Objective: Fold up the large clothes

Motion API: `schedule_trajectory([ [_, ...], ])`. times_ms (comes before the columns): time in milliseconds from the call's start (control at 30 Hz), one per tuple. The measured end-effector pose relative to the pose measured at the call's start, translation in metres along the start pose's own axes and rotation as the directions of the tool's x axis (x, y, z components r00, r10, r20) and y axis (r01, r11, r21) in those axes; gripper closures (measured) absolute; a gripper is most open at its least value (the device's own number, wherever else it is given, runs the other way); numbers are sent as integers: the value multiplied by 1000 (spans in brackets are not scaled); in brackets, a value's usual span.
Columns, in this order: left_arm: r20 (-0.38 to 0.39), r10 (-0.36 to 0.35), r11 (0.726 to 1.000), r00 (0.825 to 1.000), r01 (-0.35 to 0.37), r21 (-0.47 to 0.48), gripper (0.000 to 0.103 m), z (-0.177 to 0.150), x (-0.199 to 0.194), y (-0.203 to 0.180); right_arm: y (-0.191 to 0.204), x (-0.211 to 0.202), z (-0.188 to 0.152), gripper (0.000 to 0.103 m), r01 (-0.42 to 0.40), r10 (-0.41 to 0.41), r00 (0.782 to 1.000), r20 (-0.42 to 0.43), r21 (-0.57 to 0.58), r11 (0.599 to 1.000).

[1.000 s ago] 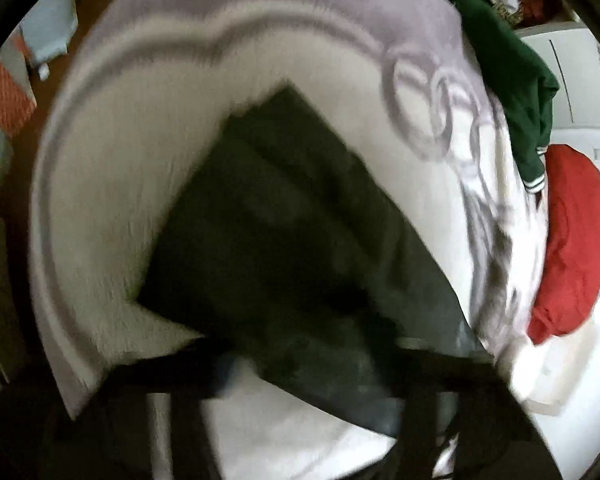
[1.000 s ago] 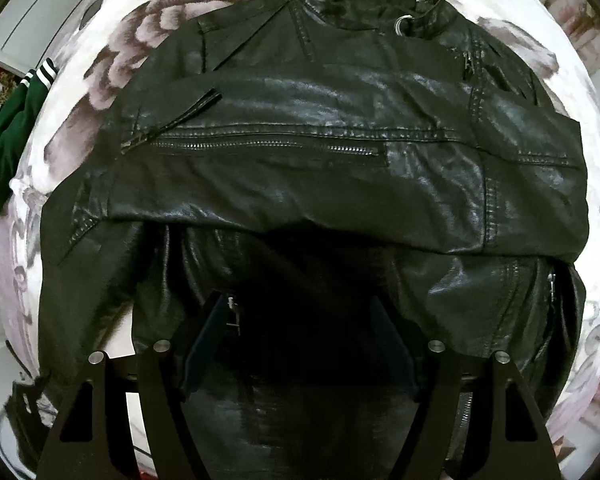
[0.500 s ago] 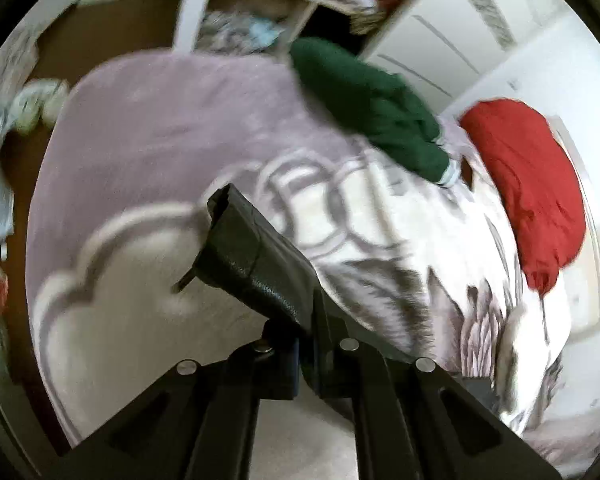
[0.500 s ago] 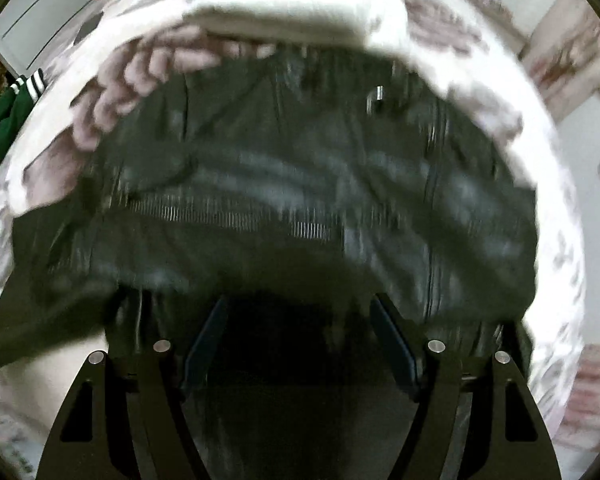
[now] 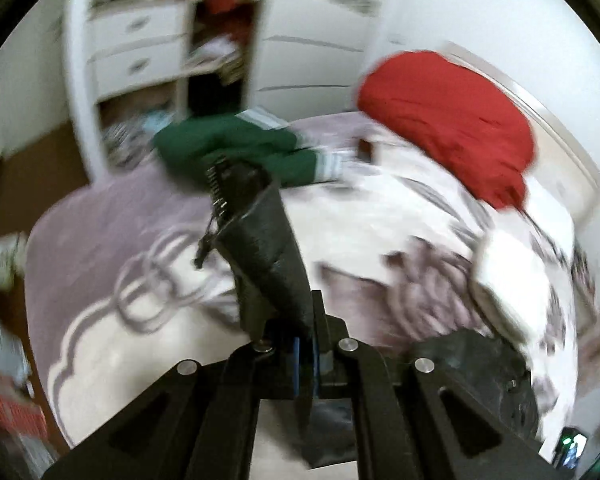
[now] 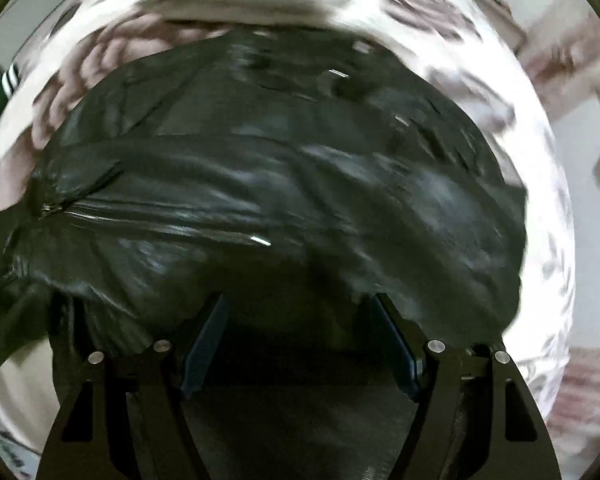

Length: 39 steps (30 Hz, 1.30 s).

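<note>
Leather fills my right wrist view: the black jacket lies spread over the patterned blanket on the bed, wide across the frame, its zippers and seams smeared by blur. My right tongs stand spread just above its near edge, blue pads wide apart with nothing between them. The lower middle of that view is dark, and I cannot tell whether the fingers touch the jacket or only hang over it.

My left wrist view gives what the right one lacks. There the left tongs are pressed together on a narrow strip of the jacket, which rises stiffly from the pinch with a zipper edge at its top. Another dark bulk of the jacket sits at the lower right, cut off by the tongs' frame. Beyond it I see a green garment with white stripes, a red bundle at the far side of the bed, and a white wardrobe with drawers. The right view catches only slivers of the green and red at its left and top edges. Both views are blurred, so fine detail is lost.
</note>
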<state>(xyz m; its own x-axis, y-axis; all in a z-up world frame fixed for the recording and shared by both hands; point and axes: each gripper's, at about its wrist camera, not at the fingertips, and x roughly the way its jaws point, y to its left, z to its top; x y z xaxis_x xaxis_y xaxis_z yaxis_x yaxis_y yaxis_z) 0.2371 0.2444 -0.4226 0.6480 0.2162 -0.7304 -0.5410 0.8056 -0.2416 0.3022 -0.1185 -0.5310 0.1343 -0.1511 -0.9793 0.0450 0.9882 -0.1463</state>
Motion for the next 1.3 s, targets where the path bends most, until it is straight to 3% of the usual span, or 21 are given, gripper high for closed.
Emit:
schedule_trajectory([
  [100, 26, -61, 988, 998, 56, 146, 101, -7, -18, -76, -55, -9, -6, 28, 7, -7, 1000, 13, 29, 1000],
  [233, 5, -167, 937, 986, 157, 311, 101, -34, -34, -183, -135, -11, -11, 28, 10, -11, 1000, 13, 94, 996],
  [367, -114, -293, 835, 949, 313, 454, 102, -98, -31, -301, -205, -1, -24, 28, 16, -11, 1000, -27, 177, 984],
  [400, -147, -314, 804, 938, 345, 485, 102, -117, -29, -326, -221, 2, -29, 28, 12, -5, 999, -34, 202, 979],
  [433, -197, -331, 757, 923, 384, 529, 102, -146, -25, -359, -235, 4, -33, 28, 13, -3, 999, -44, 221, 975],
  [500, -269, -325, 688, 907, 422, 591, 102, -189, -17, -401, -262, 10, -44, 28, 12, 4, 998, -59, 259, 966],
  [567, -335, -277, 645, 901, 433, 630, 101, -227, -6, -428, -285, 17, -52, 28, 15, 9, 997, -82, 282, 959],
  [600, -382, -244, 639, 892, 444, 628, 100, -245, 4, -436, -296, 21, -57, 28, 11, 18, 995, -94, 298, 955],
  [733, -517, -59, 645, 854, 428, 633, 95, -289, 39, -437, -330, 31, -72, 28, -56, 108, 986, -127, 360, 931],
  [800, -550, -41, 648, 834, 441, 621, 91, -295, 42, -429, -345, 34, -75, 28, -126, 188, 975, -121, 396, 909],
  [867, -579, -38, 647, 814, 462, 607, 67, -298, 37, -424, -358, 35, -74, 27, -216, 287, 952, -103, 437, 873],
  [900, -593, -40, 655, 804, 470, 592, 31, -294, 34, -416, -364, 35, -72, 28, -268, 346, 934, -93, 460, 847],
  [933, -604, -52, 672, 795, 475, 568, 7, -286, 29, -404, -369, 36, -70, 28, -317, 403, 912, -83, 481, 817],
  [1033, -617, -66, 729, 784, 460, 507, 7, -255, 11, -369, -375, 36, -59, 28, -418, 516, 855, -50, 524, 742],
  [1133, -604, -31, 794, 796, 387, 469, 7, -220, 8, -327, -367, 34, -36, 28, -511, 606, 795, -9, 529, 678],
  [1233, -519, 73, 874, 852, 196, 444, 7, -167, 26, -266, -337, 33, -4, 28, -584, 666, 746, 8, 488, 648],
  [1300, -471, 157, 899, 868, 72, 432, 7, -144, 53, -231, -317, 44, 20, 28, -600, 683, 730, -7, 471, 646],
])
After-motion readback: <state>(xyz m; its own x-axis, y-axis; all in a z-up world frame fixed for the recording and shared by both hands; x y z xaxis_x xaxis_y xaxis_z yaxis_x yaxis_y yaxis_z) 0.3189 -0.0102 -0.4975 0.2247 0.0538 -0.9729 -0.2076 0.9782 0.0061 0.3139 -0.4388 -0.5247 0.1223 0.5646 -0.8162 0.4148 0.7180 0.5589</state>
